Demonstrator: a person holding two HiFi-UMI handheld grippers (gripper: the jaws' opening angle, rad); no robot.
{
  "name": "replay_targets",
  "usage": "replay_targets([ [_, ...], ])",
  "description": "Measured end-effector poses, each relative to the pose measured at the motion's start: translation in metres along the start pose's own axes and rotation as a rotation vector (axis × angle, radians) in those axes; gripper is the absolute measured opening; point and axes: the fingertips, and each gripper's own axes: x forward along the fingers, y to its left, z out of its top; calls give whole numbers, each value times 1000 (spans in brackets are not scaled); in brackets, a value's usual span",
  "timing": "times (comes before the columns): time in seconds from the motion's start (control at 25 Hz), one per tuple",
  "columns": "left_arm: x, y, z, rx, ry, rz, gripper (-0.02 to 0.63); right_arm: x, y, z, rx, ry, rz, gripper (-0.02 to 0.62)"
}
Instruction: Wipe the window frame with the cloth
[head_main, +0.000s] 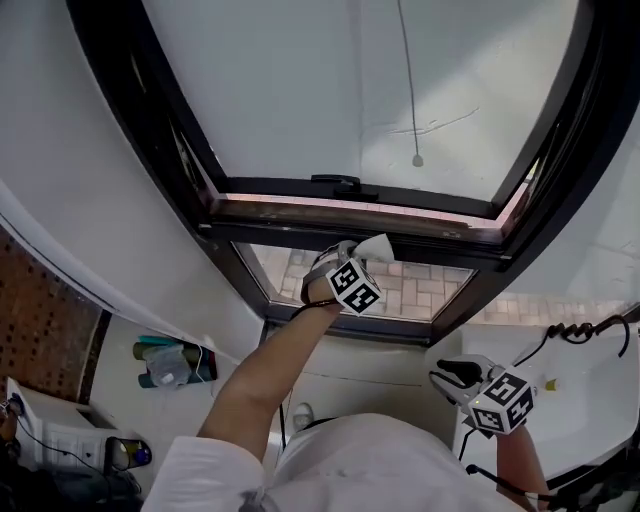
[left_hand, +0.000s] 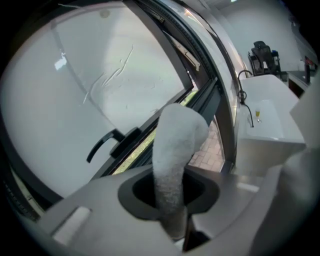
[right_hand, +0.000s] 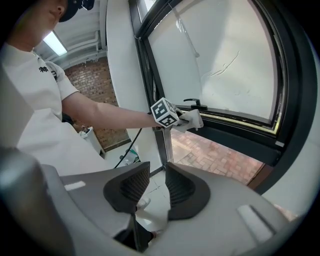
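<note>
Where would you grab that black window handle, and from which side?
Probably its curved lever, not the flat base. The black handle lies along the sash's bottom rail, and the lever seems to stand off it, leaving room for a jaw. Come from the room side, jaws across the lever. The right tool is open and empty; the left tool holds the cloth.

White cloth (left_hand: 175, 150); dark window frame (head_main: 140, 100); reddish brick paving (head_main: 410, 290)
</note>
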Motion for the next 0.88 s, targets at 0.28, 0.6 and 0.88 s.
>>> replay_targets([
  [0.28,-17,70,-81,14,60,66,91,43,34,26,-25,31,33,101],
  [0.6,-36,132,-160,72,126,123,91,67,60,47,-50,61,12,101],
  [0.88,-56,187,-224,186,195,180,91,93,82,65,-75,86,21,101],
])
